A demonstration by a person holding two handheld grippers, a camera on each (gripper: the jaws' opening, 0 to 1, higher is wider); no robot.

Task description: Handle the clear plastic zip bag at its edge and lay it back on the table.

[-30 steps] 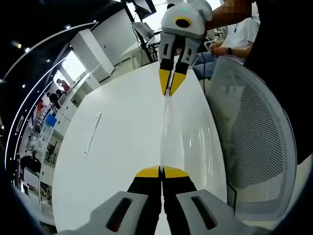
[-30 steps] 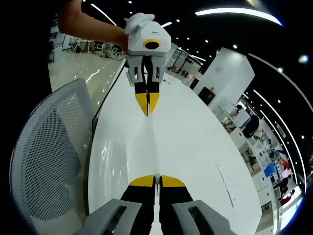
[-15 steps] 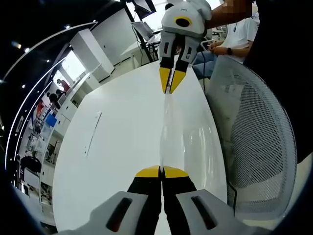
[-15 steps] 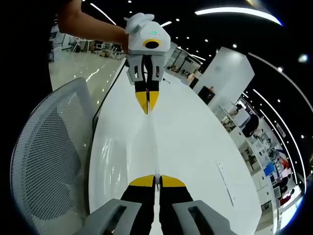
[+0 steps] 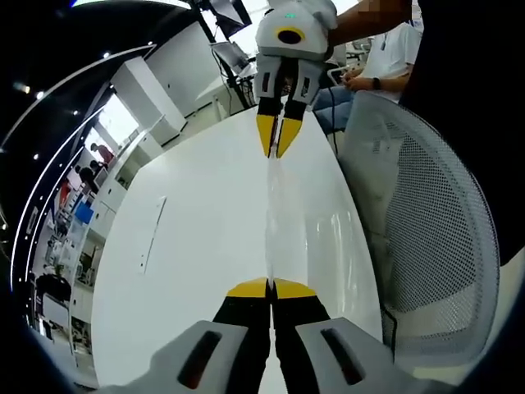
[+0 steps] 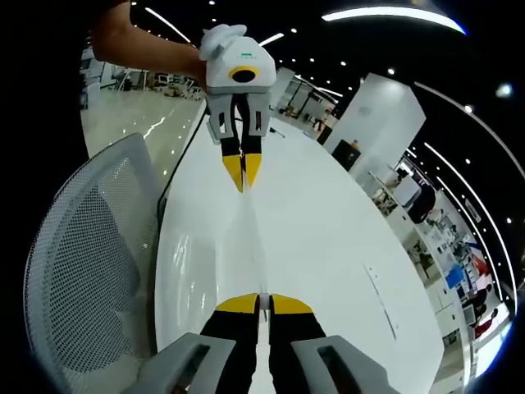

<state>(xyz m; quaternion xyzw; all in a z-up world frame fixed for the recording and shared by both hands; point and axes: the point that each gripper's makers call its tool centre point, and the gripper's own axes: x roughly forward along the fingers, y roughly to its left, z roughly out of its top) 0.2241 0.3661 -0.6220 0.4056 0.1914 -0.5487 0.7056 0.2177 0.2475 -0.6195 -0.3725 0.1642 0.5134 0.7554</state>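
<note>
Bag (image 5: 275,222): clear zip bag, stretched taut between your two claws above the white worktop (image 5: 197,246).
Left claw (image 5: 271,289): pinched together on one bag edge.
Right claw (image 6: 258,304): pinched together on the opposite edge.
Beside worktop: mesh chair (image 5: 435,246).

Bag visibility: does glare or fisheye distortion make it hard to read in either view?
Left gripper view: the bag is near-invisible against the white table, traced by glare streaks; the chair bows. Right gripper view: the bag shows edge-on, with sheen beside it; ceiling lights curve.
</note>
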